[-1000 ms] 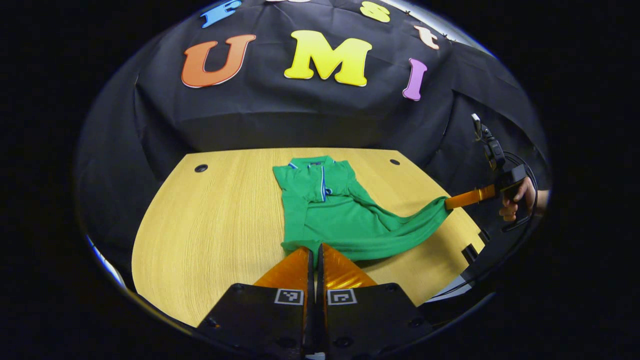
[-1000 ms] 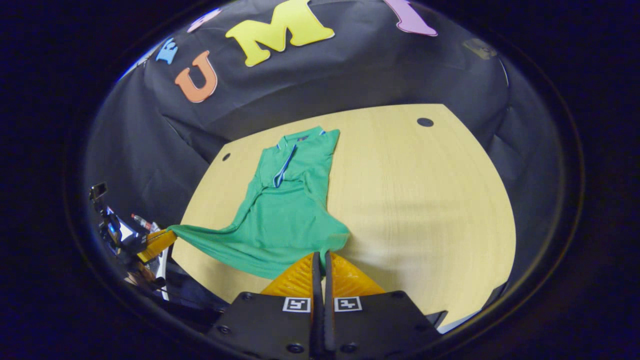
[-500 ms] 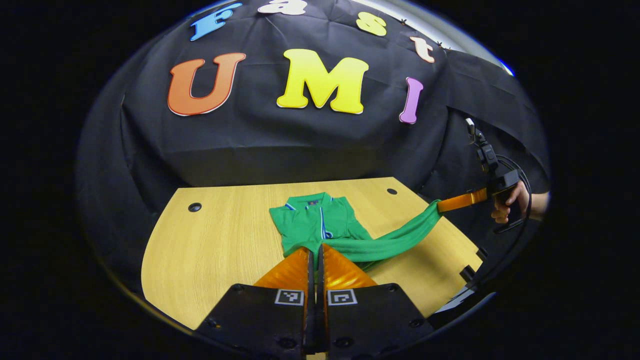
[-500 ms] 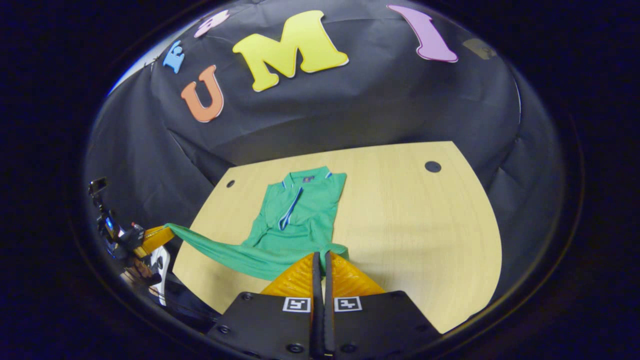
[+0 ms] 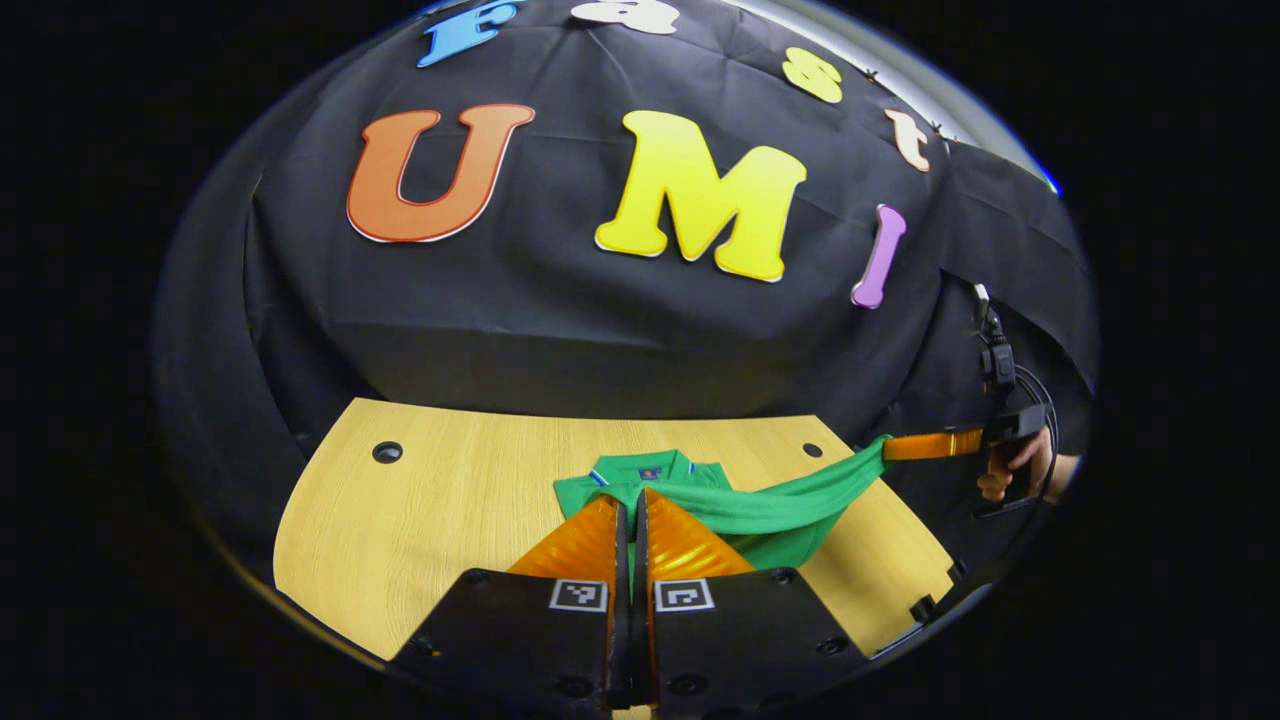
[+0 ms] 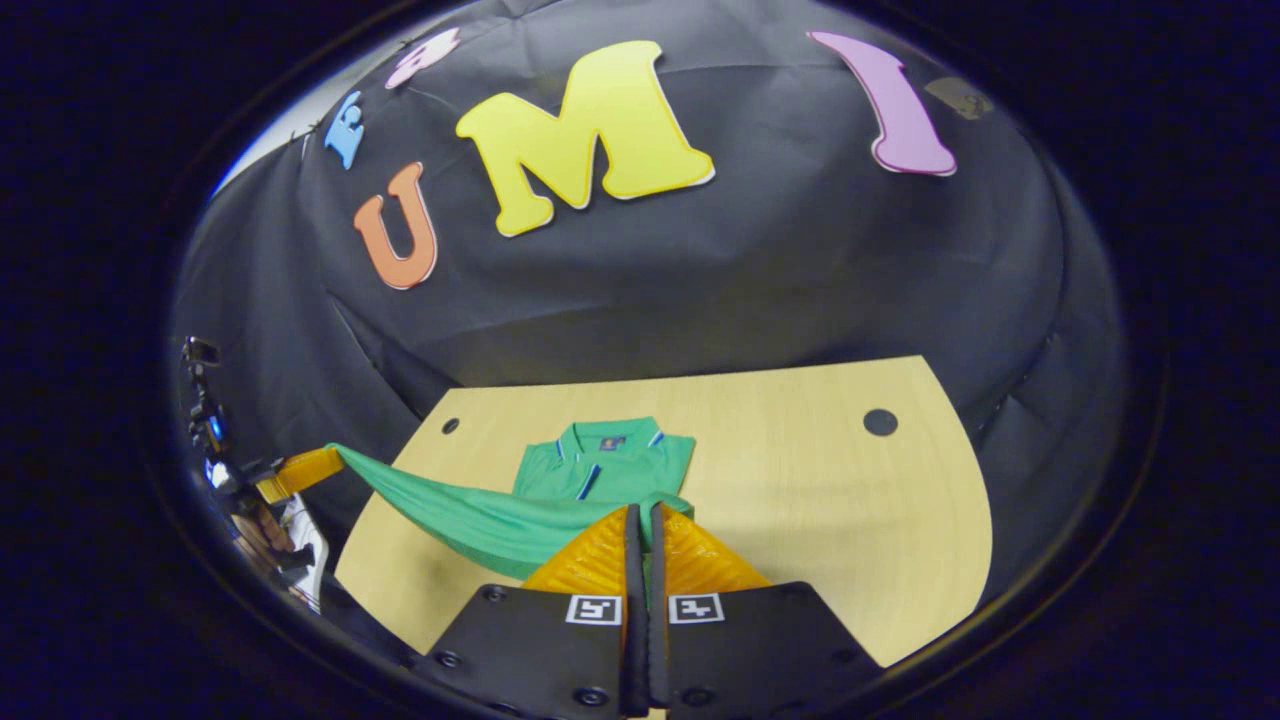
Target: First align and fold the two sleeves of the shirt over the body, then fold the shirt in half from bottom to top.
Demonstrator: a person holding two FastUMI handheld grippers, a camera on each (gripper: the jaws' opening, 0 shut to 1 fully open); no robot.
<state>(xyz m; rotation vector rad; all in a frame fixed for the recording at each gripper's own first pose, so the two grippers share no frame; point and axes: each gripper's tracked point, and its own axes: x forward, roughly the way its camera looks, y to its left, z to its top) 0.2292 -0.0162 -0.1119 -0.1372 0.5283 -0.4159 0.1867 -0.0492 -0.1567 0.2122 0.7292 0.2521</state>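
polo shirt point(image 5: 640, 478): green, collar end flat on wooden table point(image 5: 440, 500), hem lifted, stretched between grippers
left gripper point(image 5: 630, 515): jaws clamped on one hem corner
right gripper point(image 6: 640, 520): jaws clamped on other hem corner

Each hand-held gripper point(image 5: 628, 520) point(image 6: 640, 530): black screwed body plates, two square black-and-white fiducial tags, ridged wedge fingers; far unit has looping black cable.

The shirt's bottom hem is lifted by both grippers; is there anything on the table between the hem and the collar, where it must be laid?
Nothing visible blocks it. The hem hangs between the right gripper and left gripper; the collar lies flat on the table just beyond.
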